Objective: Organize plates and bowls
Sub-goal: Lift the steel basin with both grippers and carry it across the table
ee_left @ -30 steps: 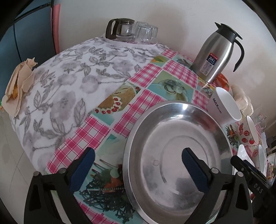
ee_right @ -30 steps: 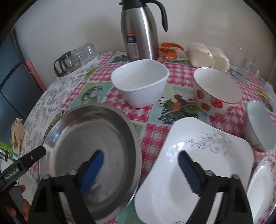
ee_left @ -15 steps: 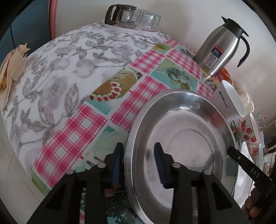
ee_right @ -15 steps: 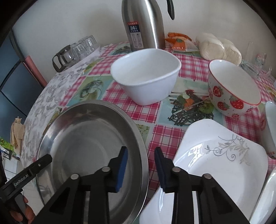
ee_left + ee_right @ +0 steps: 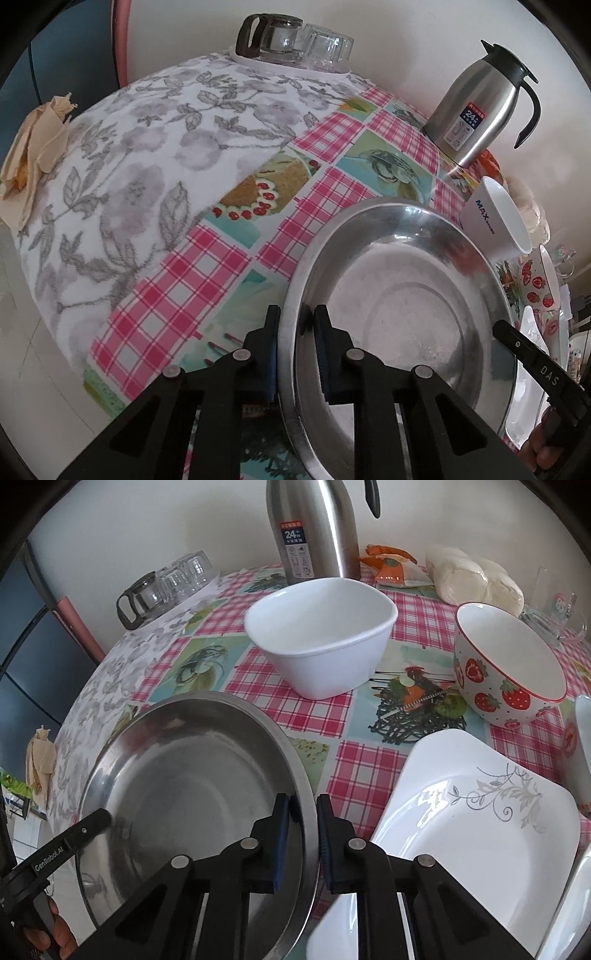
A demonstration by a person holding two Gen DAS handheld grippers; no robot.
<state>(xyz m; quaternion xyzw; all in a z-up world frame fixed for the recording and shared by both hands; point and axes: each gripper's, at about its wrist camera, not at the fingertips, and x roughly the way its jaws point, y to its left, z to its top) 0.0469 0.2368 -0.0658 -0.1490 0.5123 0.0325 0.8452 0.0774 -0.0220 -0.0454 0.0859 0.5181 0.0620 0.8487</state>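
A large steel plate point(image 5: 399, 302) lies on the checked tablecloth; it also shows in the right wrist view point(image 5: 184, 775). My left gripper point(image 5: 295, 332) is shut on its left rim. My right gripper point(image 5: 301, 819) is shut on its right rim. A white square plate point(image 5: 461, 830) lies just right of it. A white bowl point(image 5: 321, 635) and a strawberry bowl point(image 5: 506, 664) stand behind. Another white bowl point(image 5: 583, 746) is cut off at the right edge.
A steel thermos jug point(image 5: 314, 528) stands at the back, with a glass pot and upturned glasses point(image 5: 291, 40) on a white tray. Snack packet and bagged buns point(image 5: 476, 576) lie back right. Crumpled paper point(image 5: 33, 147) sits at the left table edge.
Both grippers went from wide open over the plates to shut on opposite rims of the steel plate. The right gripper shifted left from the white square plate.
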